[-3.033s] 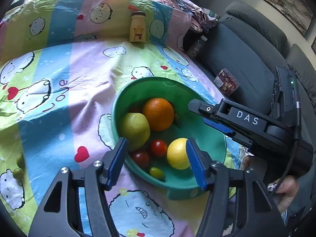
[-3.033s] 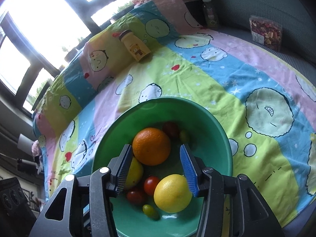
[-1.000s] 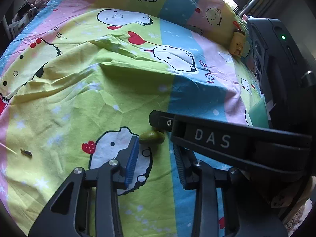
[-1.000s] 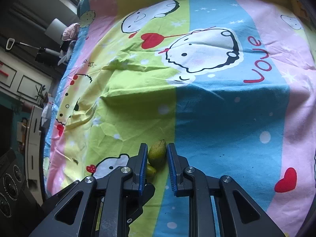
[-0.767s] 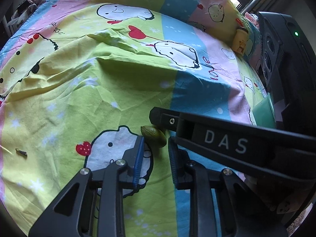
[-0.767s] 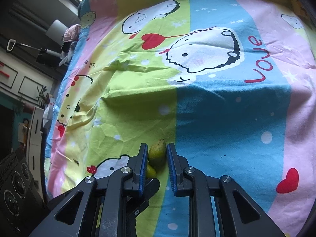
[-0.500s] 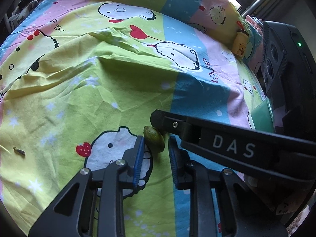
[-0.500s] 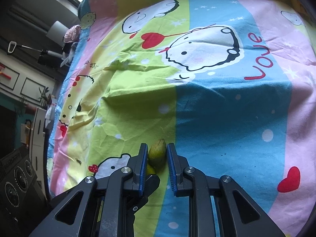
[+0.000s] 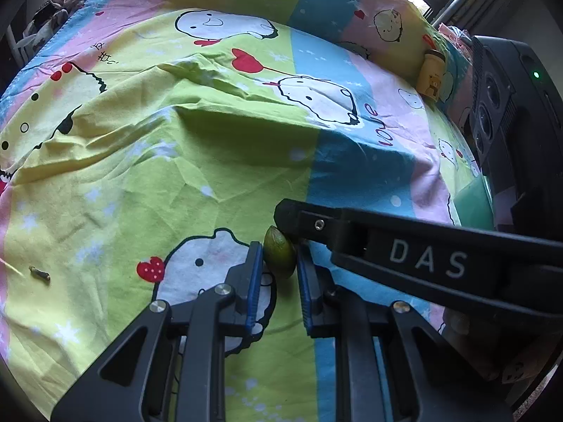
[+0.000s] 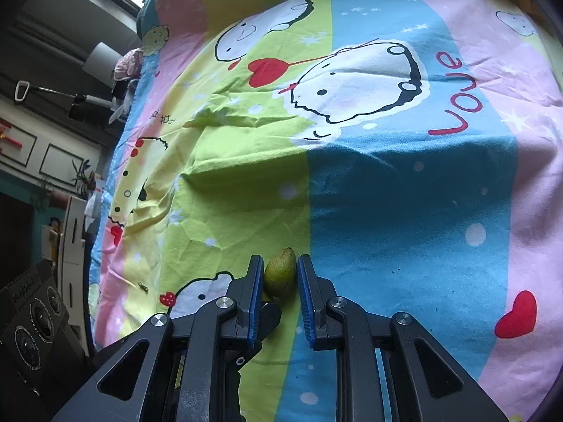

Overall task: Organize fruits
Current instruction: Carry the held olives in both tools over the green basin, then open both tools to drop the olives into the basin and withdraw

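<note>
Now the left gripper [image 9: 279, 267], low at centre of its frame, has narrowed over the last second and pinches a small green fruit [image 9: 279, 256] on the cartoon bedsheet [image 9: 176, 161]. Further right, the right gripper [image 10: 280, 276] remains clamped on another green fruit [image 10: 280, 276]. Both fruits seem secured, ready to carry off.
</note>
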